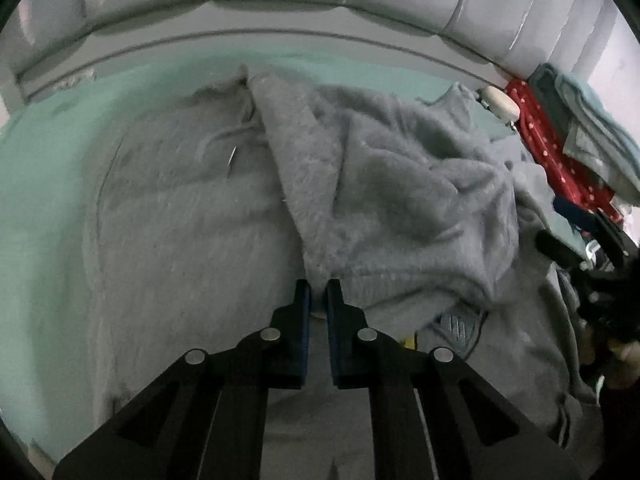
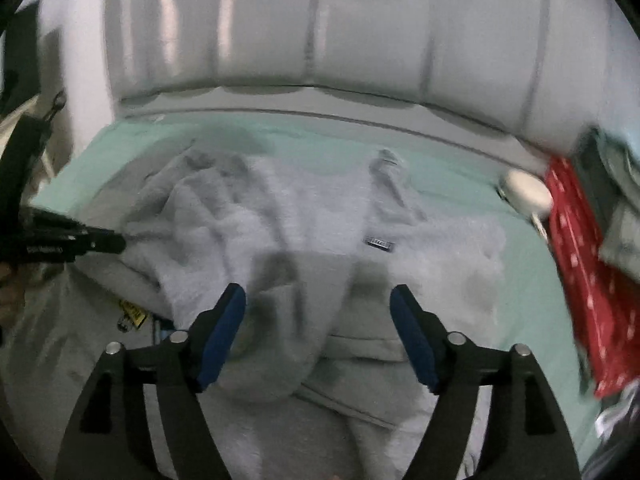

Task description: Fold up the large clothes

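A large grey fleece garment [image 1: 180,220] lies rumpled on a mint-green bed sheet [image 1: 44,168], with one part folded over and its fuzzy inside showing. My left gripper [image 1: 318,290] is shut on the ribbed hem of that folded part, and grey cloth runs down between the fingertips. In the right wrist view the same garment [image 2: 304,216] spreads below my right gripper [image 2: 318,300], which hangs open above it with nothing between its blue pads [image 2: 224,332]. The left gripper [image 2: 114,243] shows there at the garment's left edge. A small label [image 2: 379,243] sits on the cloth.
A padded grey headboard [image 2: 320,40] runs along the far side of the bed. At the right stand a red dotted item [image 2: 580,248], a stack of folded clothes [image 1: 592,128] and a white rounded object [image 2: 524,192]. A yellow tag [image 2: 134,312] peeks from under the garment.
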A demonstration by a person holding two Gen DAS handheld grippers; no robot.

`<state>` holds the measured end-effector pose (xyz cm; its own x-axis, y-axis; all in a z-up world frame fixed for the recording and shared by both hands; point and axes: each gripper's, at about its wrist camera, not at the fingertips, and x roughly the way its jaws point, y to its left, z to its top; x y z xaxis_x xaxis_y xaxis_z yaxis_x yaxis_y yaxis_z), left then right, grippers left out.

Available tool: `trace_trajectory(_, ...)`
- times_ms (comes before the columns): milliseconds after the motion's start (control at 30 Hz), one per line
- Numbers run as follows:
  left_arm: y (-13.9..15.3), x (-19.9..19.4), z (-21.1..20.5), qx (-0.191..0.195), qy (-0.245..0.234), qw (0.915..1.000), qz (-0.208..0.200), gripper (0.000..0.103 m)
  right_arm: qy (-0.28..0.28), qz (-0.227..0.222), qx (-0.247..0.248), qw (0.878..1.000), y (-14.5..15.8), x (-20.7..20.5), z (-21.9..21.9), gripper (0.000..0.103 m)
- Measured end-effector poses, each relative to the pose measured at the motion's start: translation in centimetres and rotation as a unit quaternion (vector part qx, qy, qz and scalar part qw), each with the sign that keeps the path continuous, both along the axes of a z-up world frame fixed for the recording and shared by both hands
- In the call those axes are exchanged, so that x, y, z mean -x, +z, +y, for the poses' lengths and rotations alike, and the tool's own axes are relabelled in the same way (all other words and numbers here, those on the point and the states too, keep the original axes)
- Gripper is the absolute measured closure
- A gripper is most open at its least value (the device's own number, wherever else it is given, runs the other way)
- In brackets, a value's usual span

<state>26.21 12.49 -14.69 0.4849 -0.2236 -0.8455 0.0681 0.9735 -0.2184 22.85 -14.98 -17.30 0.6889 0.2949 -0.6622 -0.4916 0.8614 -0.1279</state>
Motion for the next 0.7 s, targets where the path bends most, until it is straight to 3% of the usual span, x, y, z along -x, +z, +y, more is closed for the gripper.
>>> trace_trajectory(133, 0.6, 1.1, 0.9, 0.023, 0.012, 0.9996, 0.007, 0.094, 0.01, 0.068, 0.023, 0.997, -2.9, -0.4, 1.3, 0.026)
trace_trajectory(200, 1.3, 2.1, 1.7, 0.038, 0.028, 0.9989, 0.004, 0.094, 0.011, 0.079, 0.028, 0.996, -2.9, -0.2, 1.1, 0.026)
trace_trajectory(533, 4.6, 9.3, 4.4, 0.064, 0.059, 0.9962, -0.01, 0.089, -0.017, 0.06, -0.004, 0.998, 1.9, 3.2, -0.8, 0.025)
trace_trajectory(600, 5.2, 10.3, 4.8, 0.07, 0.068, 0.9951, -0.016, 0.086, -0.024, 0.06, -0.007, 0.998, 2.7, 4.8, -1.3, 0.025)
trace_trajectory(700, 6.6, 11.8, 5.5, 0.092, 0.075, 0.9919, -0.045, 0.067, -0.027, 0.056, -0.001, 0.998, 3.8, 6.6, -2.0, 0.025)
